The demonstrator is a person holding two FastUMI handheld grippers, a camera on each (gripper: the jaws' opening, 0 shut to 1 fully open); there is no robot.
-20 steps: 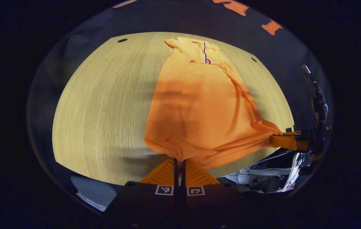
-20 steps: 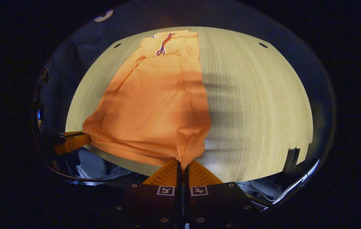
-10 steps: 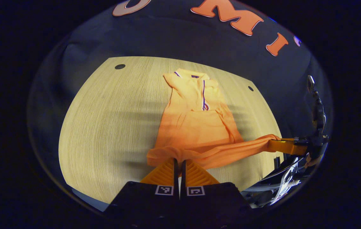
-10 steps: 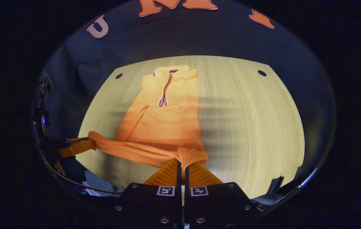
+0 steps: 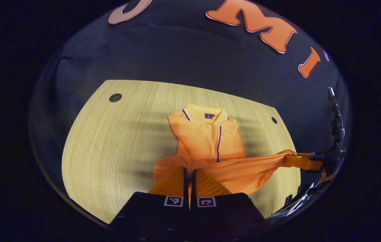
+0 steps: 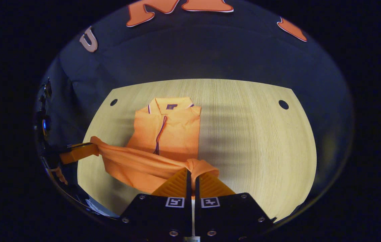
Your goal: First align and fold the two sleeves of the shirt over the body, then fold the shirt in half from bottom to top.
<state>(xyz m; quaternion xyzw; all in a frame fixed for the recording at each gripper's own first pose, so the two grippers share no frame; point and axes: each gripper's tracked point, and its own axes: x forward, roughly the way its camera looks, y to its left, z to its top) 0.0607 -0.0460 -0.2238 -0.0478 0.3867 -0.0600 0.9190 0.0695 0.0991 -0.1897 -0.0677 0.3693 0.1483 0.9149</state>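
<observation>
Jaws of both grippers are pressed together on the bottom edge of the orange shirt [image 5: 210,134]. Seen in the left gripper view, the left gripper [image 5: 189,174] has its two fingers closed to a thin slit with a bunch of hem cloth pinched between them, and the right gripper [image 5: 302,160] shows at the right edge of the bench [image 5: 109,141], clamped on the other corner of the hem. From the right gripper view, the right gripper [image 6: 190,176] likewise has its fingers nearly touching, with a small fold of cloth bulging over their tips, while the left gripper [image 6: 78,153] grips the far corner at the left.

Between the two grippers the hem hangs as a raised, slightly sagging band, held above the lower part of the shirt. Beyond that band, the upper body of the shirt lies flat on the pale wooden bench, collar and dark-trimmed placket facing up, collar end farthest from the jaws. Its sides are straight, with the sleeves folded in.
</observation>
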